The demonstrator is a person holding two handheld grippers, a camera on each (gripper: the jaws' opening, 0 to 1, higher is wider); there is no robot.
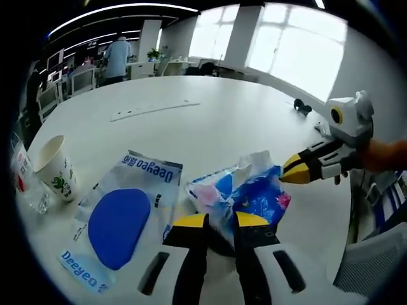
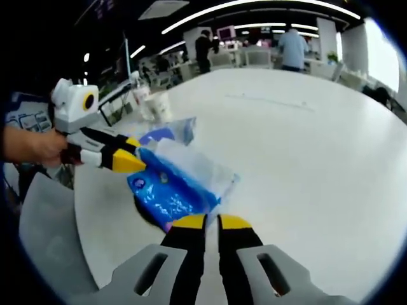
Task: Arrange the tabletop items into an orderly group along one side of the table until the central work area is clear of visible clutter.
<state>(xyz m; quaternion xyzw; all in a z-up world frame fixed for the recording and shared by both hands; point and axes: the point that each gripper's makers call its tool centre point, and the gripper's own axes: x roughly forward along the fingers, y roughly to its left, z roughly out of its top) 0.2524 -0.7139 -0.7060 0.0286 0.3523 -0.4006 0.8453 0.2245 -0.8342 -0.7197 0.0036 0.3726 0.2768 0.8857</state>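
Both grippers are clamped on one blue tissue pack (image 1: pixel 245 194) near the desk (image 1: pixel 210 121) edge: the left gripper (image 1: pixel 219 222) with fingers closed on its near end, the right gripper (image 1: pixel 289 170) pinching its far corner. Pulling apart could tear the thin wrapper or drag it off the edge. Besides the pack, there is one blue-and-white pouch (image 1: pixel 124 219) and one paper cup (image 1: pixel 56 166).
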